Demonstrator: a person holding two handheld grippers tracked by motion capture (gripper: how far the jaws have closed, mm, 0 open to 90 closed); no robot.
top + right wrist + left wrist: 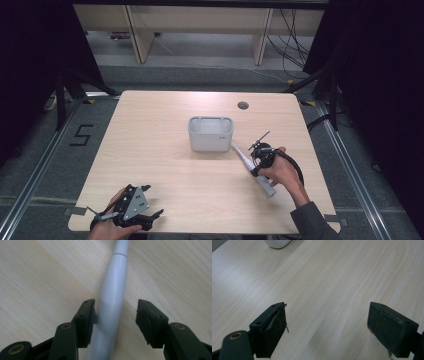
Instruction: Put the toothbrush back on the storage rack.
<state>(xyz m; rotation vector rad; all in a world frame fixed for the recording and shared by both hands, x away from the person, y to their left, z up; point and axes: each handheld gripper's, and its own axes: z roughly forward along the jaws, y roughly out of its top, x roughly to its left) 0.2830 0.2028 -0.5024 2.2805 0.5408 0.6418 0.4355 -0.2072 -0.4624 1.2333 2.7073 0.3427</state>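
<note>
A long pale grey handle, like an electric toothbrush [248,165], lies slanted on the wooden table [165,150] to the right of a grey rectangular tub [210,133]. My right gripper [257,159] is lowered over it and open. In the right gripper view the toothbrush [112,297] runs between the two jaws, close against the left one, with a gap to the right one. My left gripper [150,216] rests near the table's front left edge, jaws wide apart [327,325] above bare wood.
The tub stands near the table's middle; its white corner [277,243] shows at the top of the left gripper view. A round cable hole [243,105] sits at the back right. Cables and desk legs lie on the floor beyond the table.
</note>
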